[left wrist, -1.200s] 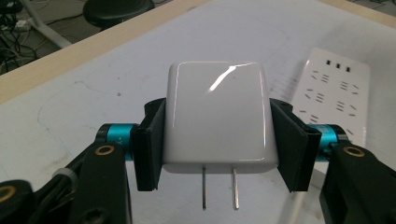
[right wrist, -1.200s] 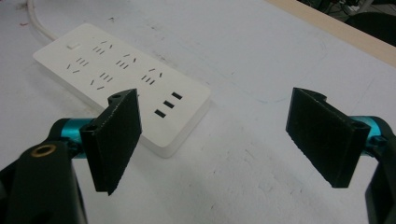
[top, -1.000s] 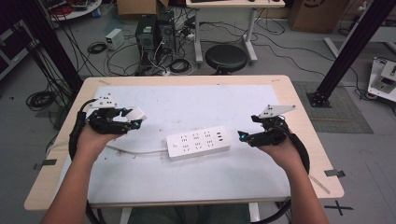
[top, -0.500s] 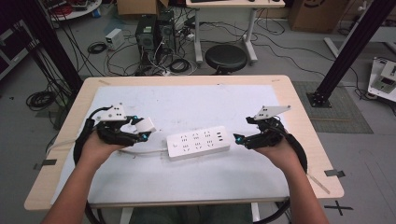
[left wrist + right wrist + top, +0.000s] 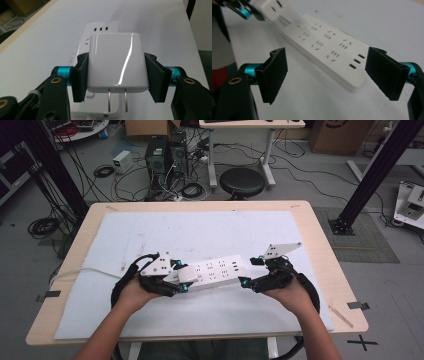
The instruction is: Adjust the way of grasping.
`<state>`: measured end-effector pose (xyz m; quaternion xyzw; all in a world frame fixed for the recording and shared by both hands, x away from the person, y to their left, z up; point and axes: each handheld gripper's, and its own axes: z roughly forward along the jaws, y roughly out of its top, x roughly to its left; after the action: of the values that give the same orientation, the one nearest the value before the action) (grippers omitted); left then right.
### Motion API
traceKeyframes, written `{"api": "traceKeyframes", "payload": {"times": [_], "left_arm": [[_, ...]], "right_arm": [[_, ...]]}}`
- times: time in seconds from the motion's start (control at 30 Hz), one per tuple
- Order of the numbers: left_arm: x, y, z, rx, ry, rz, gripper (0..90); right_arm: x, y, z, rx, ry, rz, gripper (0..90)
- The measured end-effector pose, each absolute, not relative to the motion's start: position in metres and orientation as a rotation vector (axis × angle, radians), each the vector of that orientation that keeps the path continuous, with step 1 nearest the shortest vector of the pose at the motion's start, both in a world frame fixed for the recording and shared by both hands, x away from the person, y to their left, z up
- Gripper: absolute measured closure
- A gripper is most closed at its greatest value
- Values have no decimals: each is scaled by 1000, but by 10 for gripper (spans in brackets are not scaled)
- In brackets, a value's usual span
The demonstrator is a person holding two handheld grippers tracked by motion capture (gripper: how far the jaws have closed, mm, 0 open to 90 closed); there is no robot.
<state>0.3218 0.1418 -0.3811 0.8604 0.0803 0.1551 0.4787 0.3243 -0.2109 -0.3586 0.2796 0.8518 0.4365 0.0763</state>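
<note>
Over the left end of the power strip (image 5: 215,272), the left gripper (image 5: 117,75) clamps a glossy white charger (image 5: 116,62) by its flat sides; light, rigid, likely slippery. The right gripper (image 5: 327,75) hovers, jaws apart

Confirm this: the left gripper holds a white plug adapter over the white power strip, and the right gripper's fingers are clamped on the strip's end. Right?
Not quite. The left gripper does hold the white plug adapter over the white power strip, but the right gripper is open, its fingers clear of the strip's end, as the right gripper view shows.
</note>
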Motion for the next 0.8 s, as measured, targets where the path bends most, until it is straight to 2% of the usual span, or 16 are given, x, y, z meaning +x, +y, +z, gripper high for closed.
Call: {"api": "traceKeyframes", "payload": {"times": [0.27,0.8], "left_arm": [[310,120,-385,2073,67,506,425],[302,100,-403,2034,21,623,425]], "right_arm": [[325,-194,-373,882,2606,1402,186],[335,-170,-388,959,2686,1562,186]]}}
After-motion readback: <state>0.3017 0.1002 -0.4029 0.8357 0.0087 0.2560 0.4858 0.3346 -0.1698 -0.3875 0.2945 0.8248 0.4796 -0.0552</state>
